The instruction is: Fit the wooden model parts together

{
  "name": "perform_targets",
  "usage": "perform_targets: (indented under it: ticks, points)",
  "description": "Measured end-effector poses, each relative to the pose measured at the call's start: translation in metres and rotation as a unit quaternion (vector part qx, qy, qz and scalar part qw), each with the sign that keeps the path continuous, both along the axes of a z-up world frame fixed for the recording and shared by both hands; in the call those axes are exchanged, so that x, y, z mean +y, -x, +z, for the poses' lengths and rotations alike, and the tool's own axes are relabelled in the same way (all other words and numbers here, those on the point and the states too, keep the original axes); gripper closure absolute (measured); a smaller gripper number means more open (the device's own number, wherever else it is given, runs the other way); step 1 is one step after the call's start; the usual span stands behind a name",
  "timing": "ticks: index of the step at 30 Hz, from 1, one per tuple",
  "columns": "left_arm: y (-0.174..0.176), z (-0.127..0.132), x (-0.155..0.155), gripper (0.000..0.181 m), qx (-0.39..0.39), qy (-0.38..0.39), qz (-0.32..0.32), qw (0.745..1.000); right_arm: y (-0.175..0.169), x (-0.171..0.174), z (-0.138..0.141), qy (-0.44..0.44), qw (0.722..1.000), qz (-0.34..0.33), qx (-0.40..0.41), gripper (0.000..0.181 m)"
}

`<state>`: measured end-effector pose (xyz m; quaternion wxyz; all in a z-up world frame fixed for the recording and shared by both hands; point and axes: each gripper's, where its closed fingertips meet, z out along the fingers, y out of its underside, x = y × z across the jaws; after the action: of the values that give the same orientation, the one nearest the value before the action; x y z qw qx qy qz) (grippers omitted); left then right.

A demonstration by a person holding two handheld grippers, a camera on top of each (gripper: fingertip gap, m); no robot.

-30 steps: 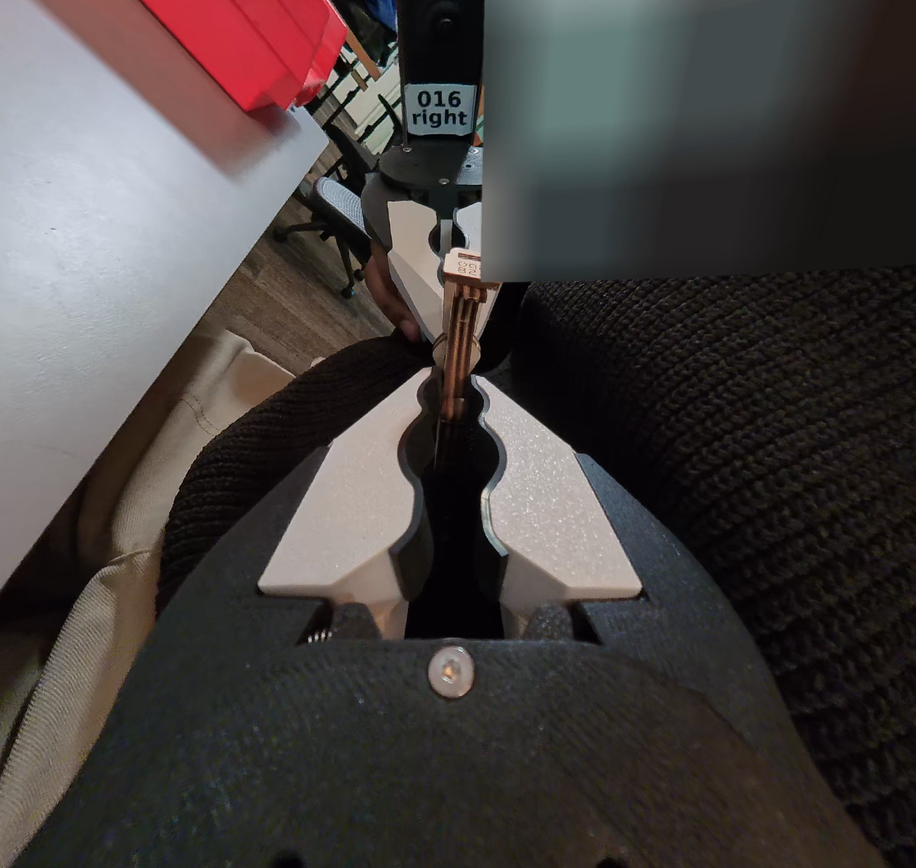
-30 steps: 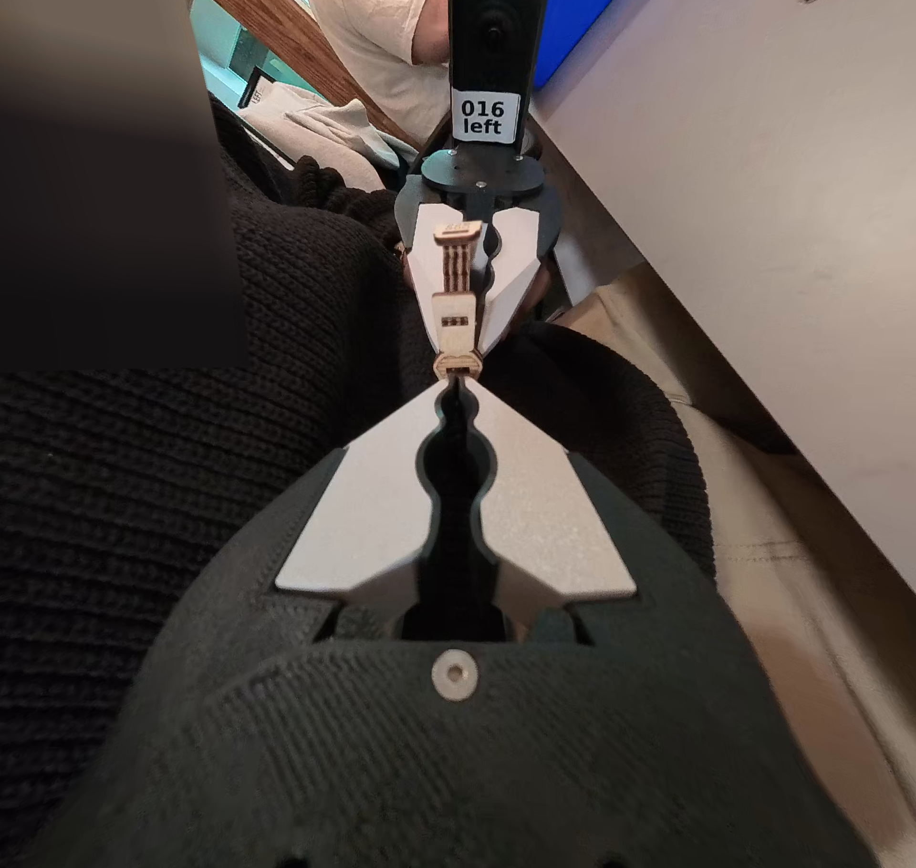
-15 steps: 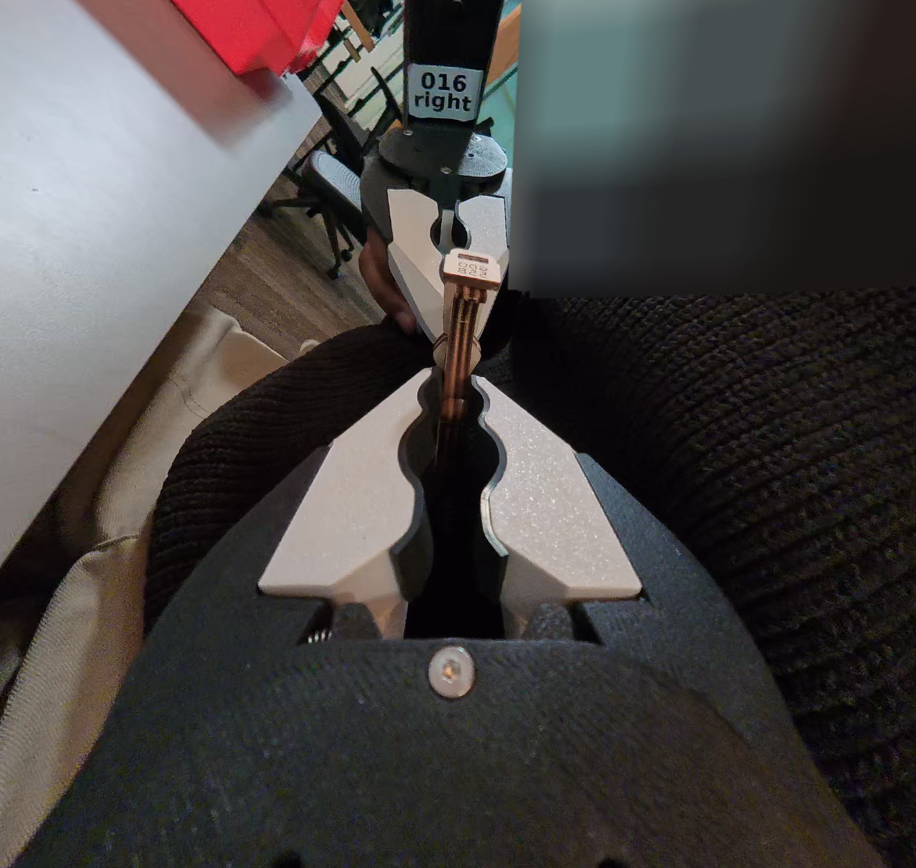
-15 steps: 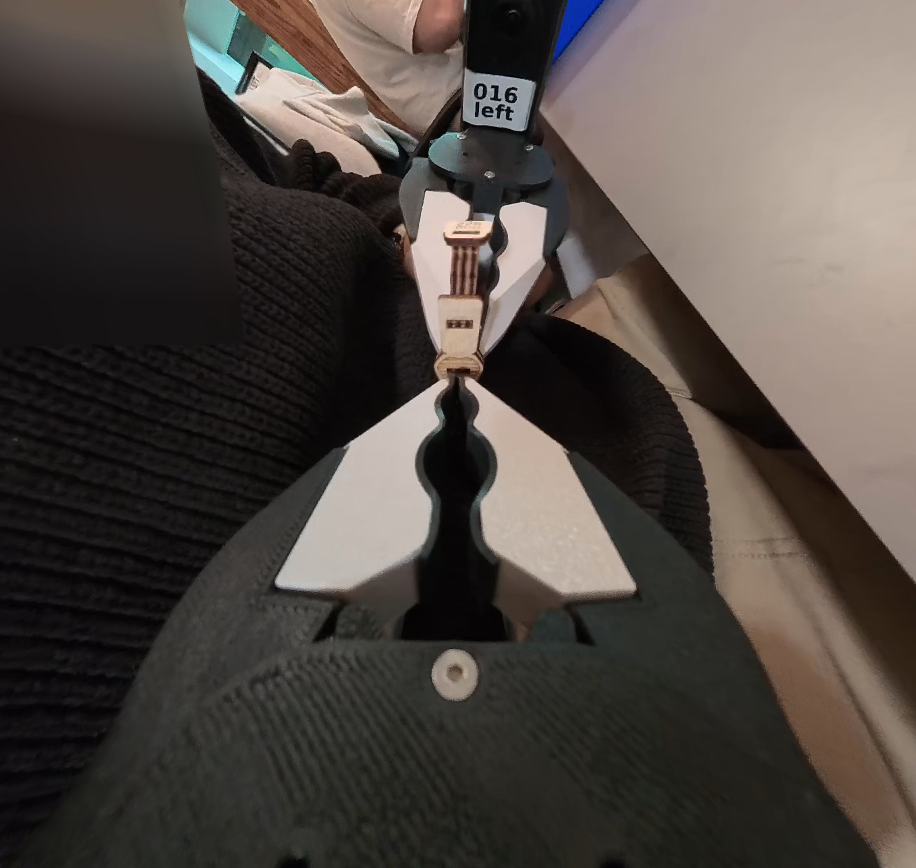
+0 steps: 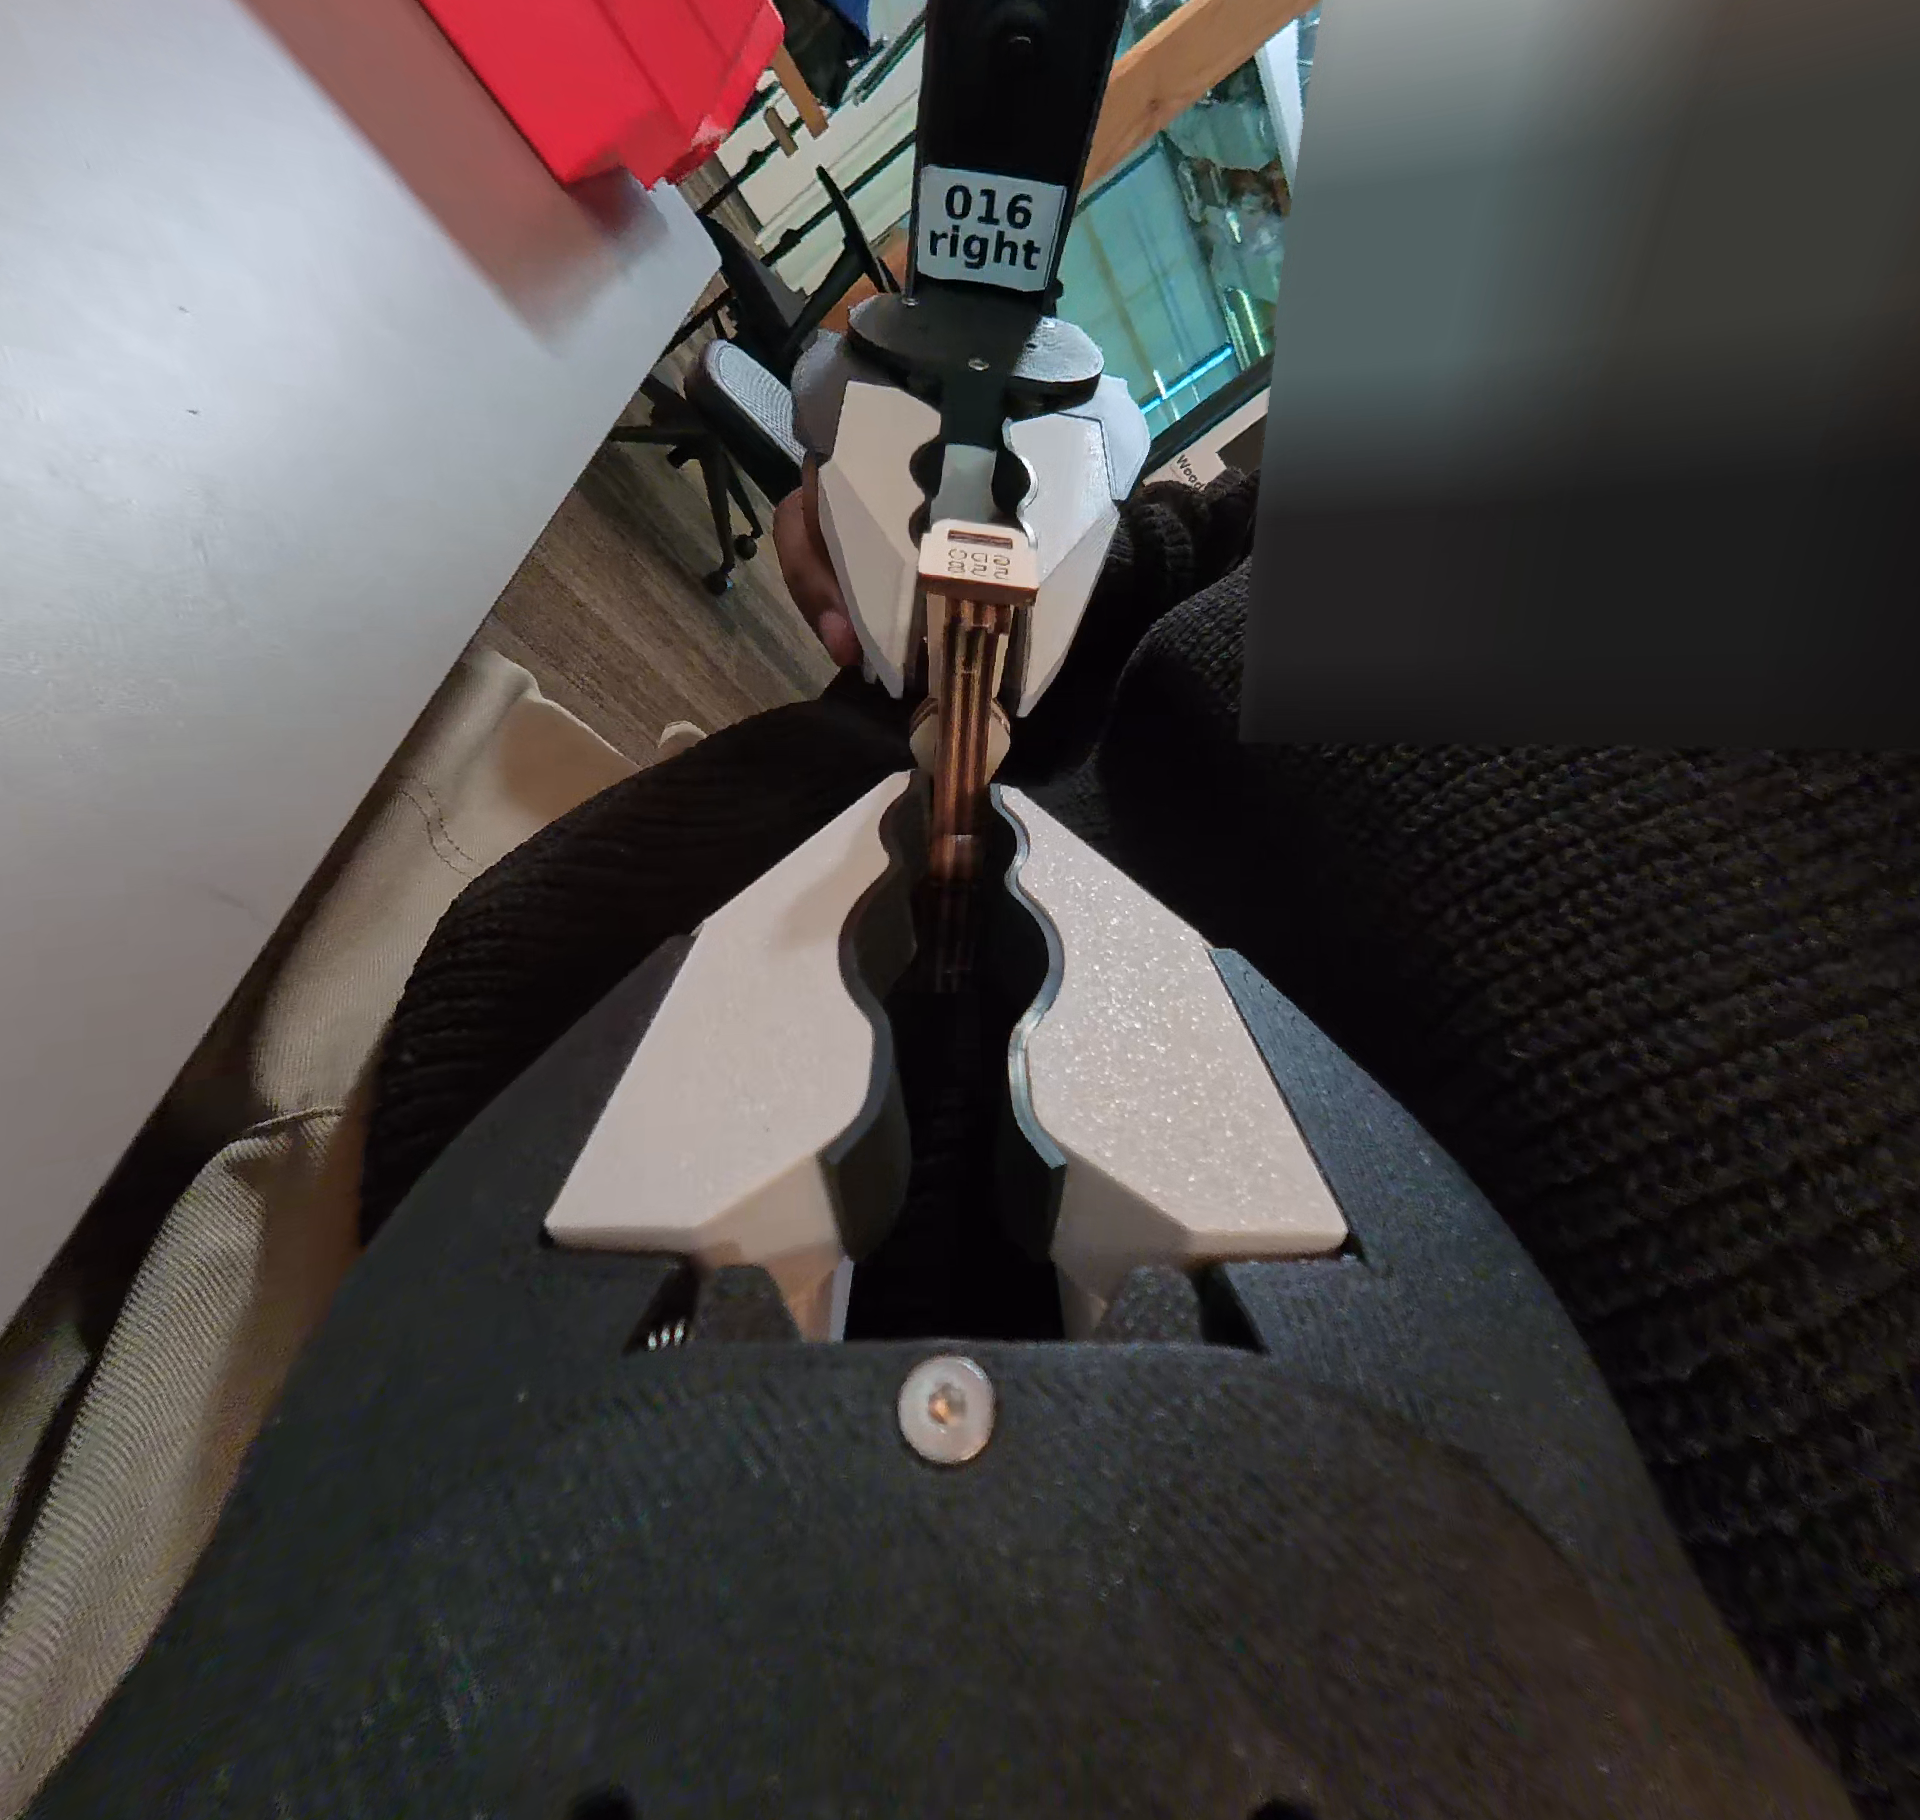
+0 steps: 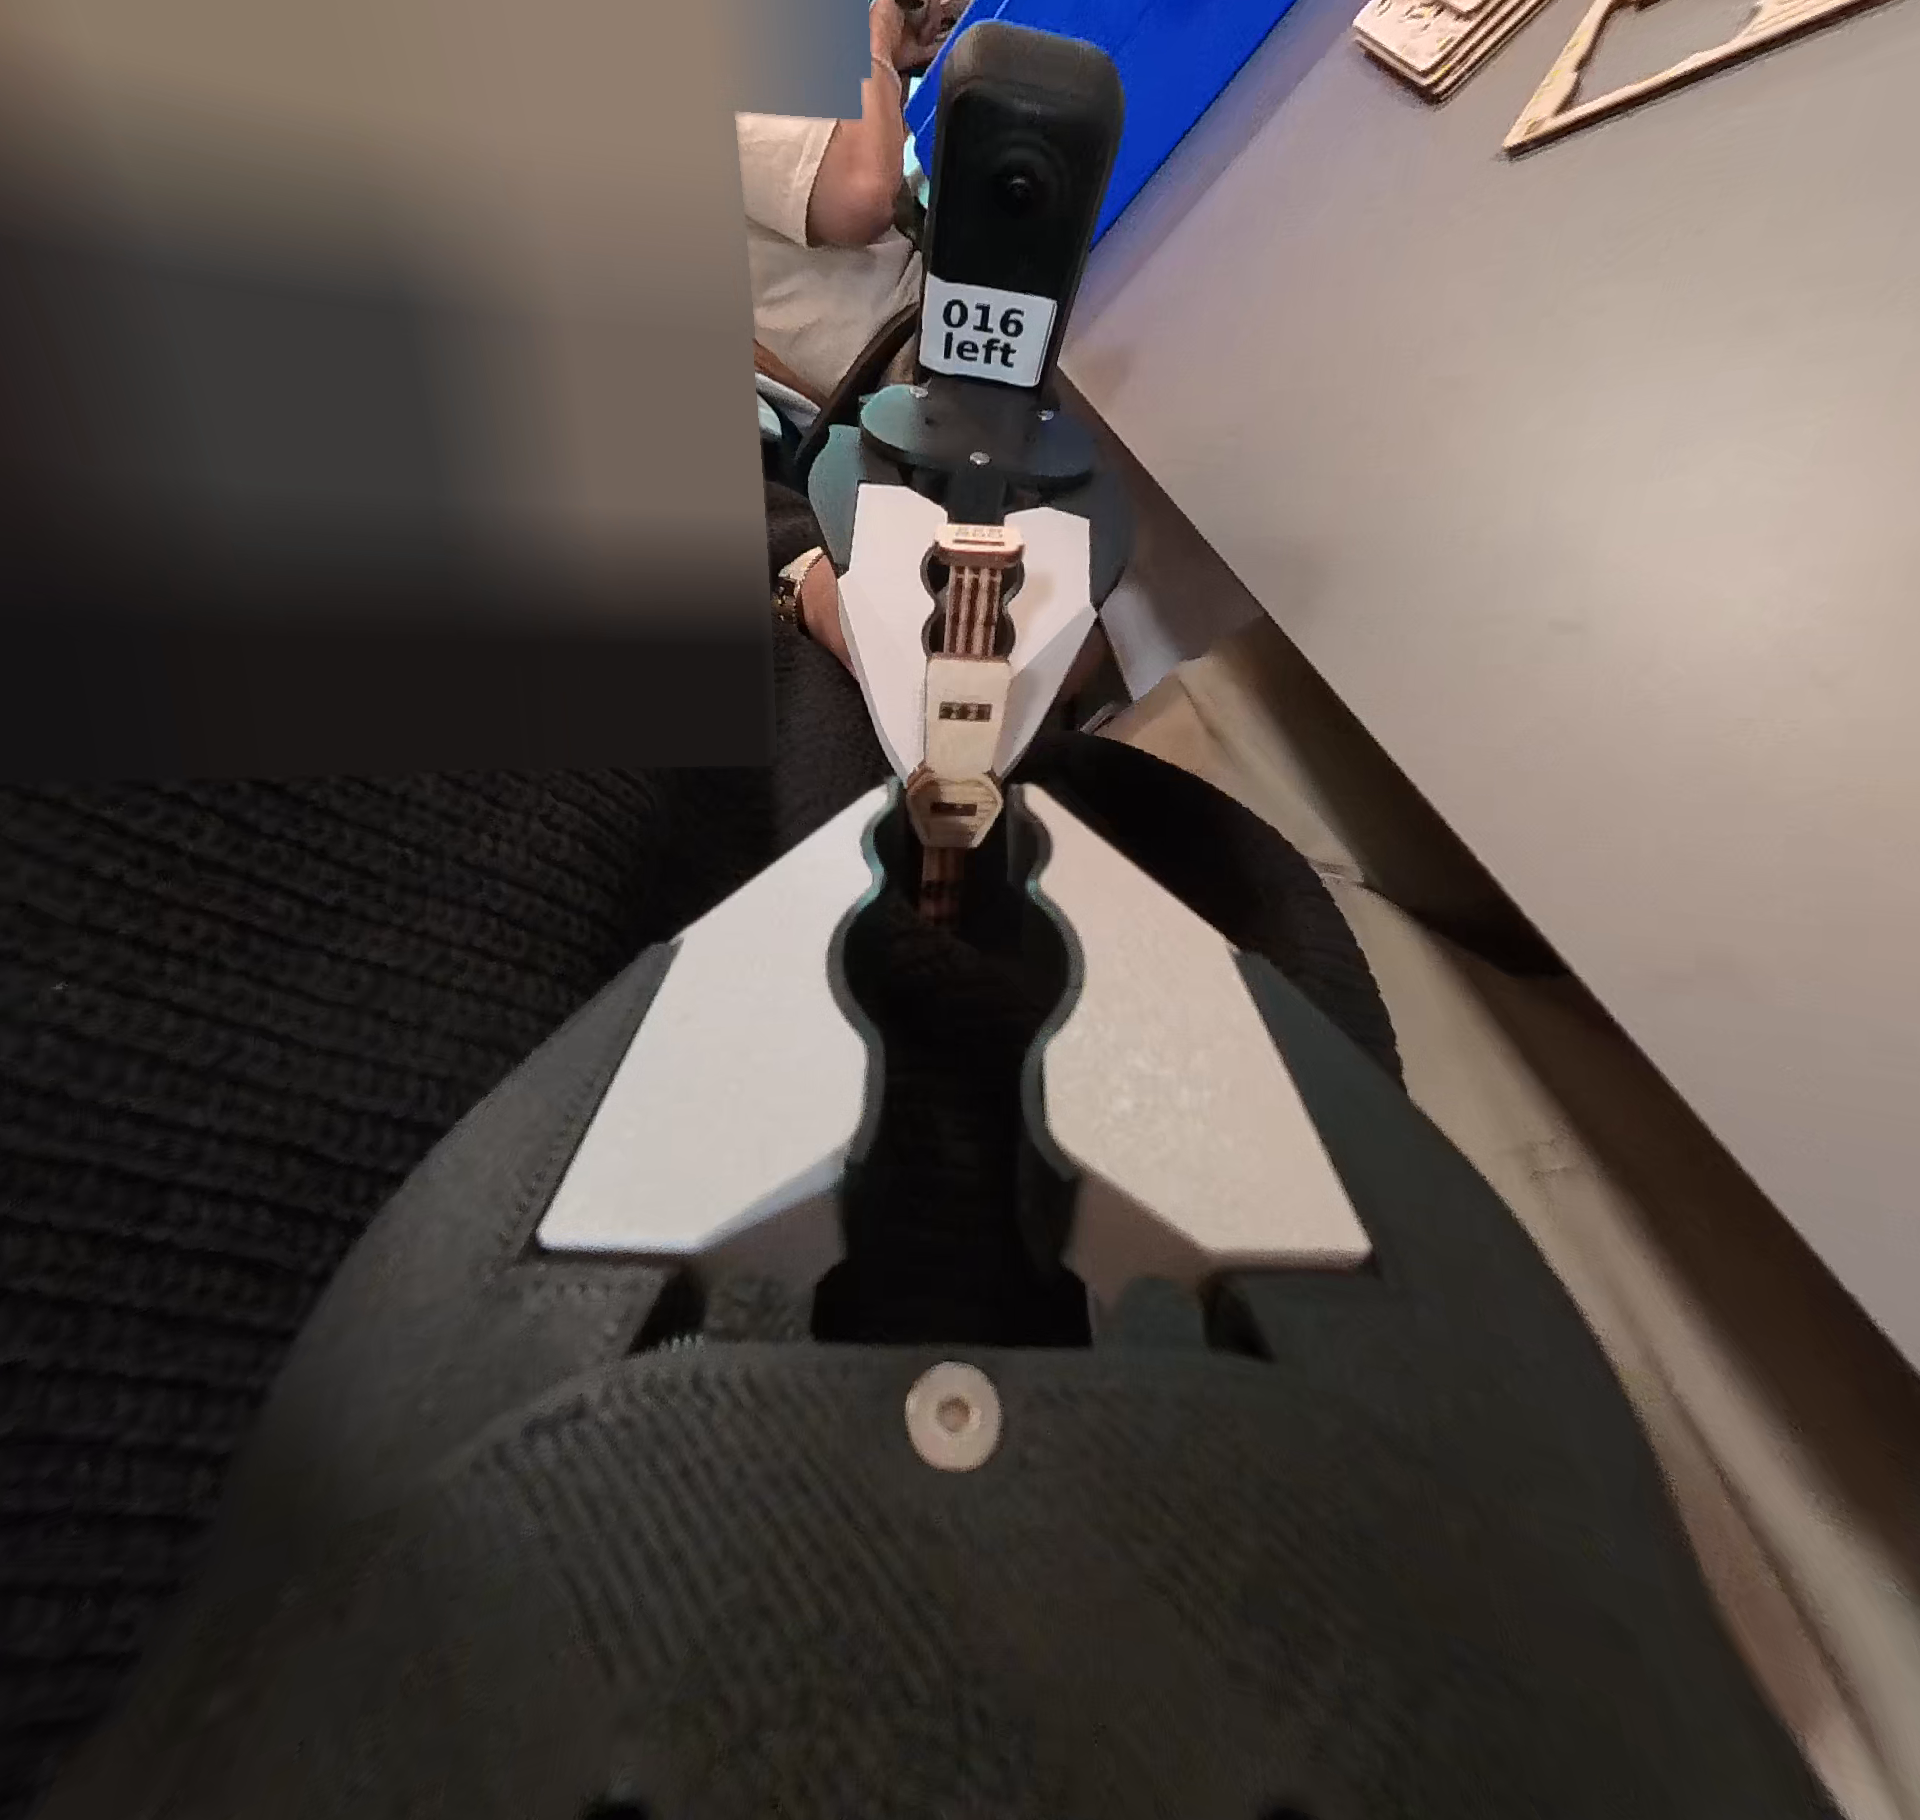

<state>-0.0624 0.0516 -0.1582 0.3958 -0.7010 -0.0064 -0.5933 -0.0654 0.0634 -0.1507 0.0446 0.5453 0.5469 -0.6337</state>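
Where tips meet over a black-sweatered lap, left gripper point(image 5: 951, 809) clamps the wooden model point(image 5: 966, 721). Right gripper point(image 6: 951, 814) likewise grips its opposite end; grey table point(image 6: 1558, 420) beside.

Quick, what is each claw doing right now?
Left gripper: shut on the wooden model.
Right gripper: shut on the same wooden model, at its other end.
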Motion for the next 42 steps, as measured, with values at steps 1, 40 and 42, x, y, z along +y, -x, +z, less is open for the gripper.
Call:
perform_targets:
  ticks: [1,40,42]
  points:
    - [0.0,0.0,0.0,0.174,0.0,0.0,0.001,1.0,0.0,-0.002,-0.001,-0.004,1.0,0.003,-0.001,0.163]
    - [-0.009,-0.002,-0.005,0.175,0.003,0.002,-0.013,1.0,-0.008,-0.012,-0.004,-0.002,1.0,0.012,0.003,0.167]
    - [-0.009,-0.003,-0.005,0.175,0.006,0.004,-0.011,1.0,-0.008,-0.012,-0.005,0.001,1.0,0.01,0.0,0.167]
